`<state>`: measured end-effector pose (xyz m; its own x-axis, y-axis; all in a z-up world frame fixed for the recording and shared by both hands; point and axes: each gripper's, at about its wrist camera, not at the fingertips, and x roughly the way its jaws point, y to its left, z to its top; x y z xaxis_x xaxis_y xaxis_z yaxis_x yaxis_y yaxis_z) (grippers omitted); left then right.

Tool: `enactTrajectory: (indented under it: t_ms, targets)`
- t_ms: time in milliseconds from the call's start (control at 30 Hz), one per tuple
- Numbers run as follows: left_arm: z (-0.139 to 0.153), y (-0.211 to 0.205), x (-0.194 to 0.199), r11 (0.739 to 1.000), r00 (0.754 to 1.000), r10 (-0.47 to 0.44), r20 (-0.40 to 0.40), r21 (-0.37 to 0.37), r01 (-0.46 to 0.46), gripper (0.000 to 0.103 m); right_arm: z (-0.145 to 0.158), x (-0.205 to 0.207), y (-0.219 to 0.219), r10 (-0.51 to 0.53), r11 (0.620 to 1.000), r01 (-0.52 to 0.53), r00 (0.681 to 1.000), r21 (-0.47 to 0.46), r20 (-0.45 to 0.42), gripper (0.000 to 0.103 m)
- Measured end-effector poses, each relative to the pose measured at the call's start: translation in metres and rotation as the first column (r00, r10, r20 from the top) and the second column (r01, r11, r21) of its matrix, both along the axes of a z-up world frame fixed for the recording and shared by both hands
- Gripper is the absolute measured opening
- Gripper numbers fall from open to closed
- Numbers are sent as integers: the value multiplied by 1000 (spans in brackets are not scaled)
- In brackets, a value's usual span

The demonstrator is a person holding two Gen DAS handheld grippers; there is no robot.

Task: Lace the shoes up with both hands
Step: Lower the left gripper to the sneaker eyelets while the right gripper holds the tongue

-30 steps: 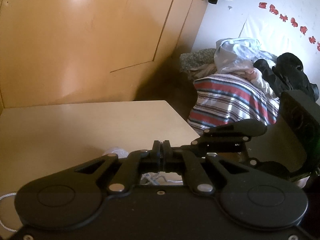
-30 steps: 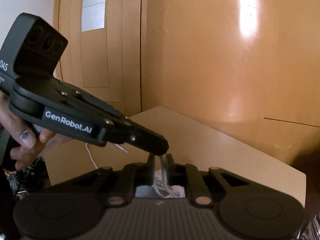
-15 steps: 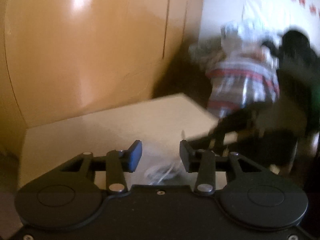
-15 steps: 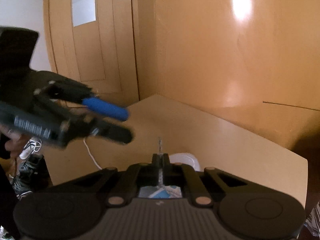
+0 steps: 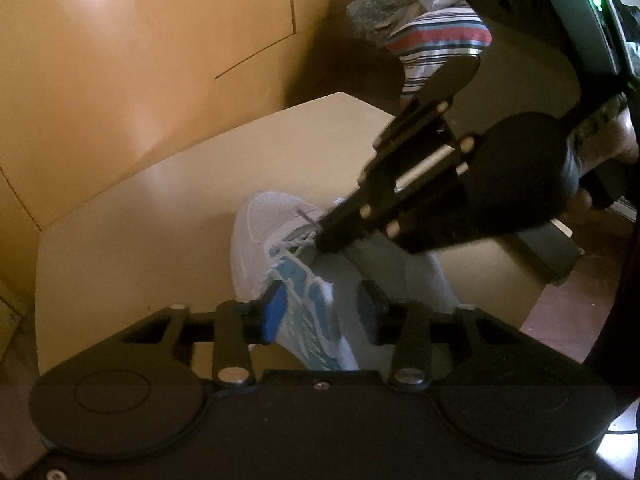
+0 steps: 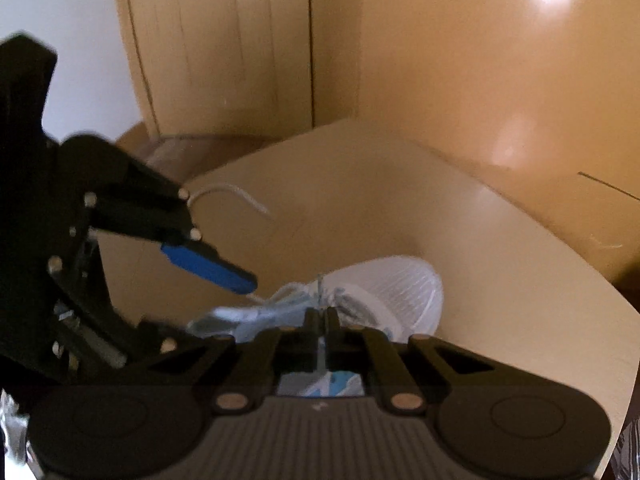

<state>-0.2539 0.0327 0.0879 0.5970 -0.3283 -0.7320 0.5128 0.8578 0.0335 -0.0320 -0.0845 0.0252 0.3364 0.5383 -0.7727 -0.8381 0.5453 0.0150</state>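
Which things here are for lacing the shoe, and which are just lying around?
For the job:
- white and blue shoe
- white lace, its tip pinched in the right gripper
- left gripper, jaws closing with nothing pressed between the pads

Just lying about:
- striped cloth
- wooden door
- table, which only holds the shoe

On the table (image 5: 168, 200) lies the shoe (image 5: 272, 248), in the middle of my left view, its toe toward the upper frame. My right gripper (image 5: 320, 236) comes in from the upper right, its tip over the shoe's lacing. In my right view, my left gripper (image 6: 224, 280) stands at left, the lace (image 6: 236, 196) lying on the table behind it.
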Motion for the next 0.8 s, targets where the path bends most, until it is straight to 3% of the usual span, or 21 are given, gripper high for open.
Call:
enactTrajectory:
  t_ms: [333,800]
  targets:
    - [-5,0,1,1000,1000,4,4,1,-4,15,-21,16,14,37,997,-39,999,-68,-38,3]
    - [-2,3,2,1000,1000,5,1,1,-5,15,-25,11,24,42,995,-47,997,-93,-58,3]
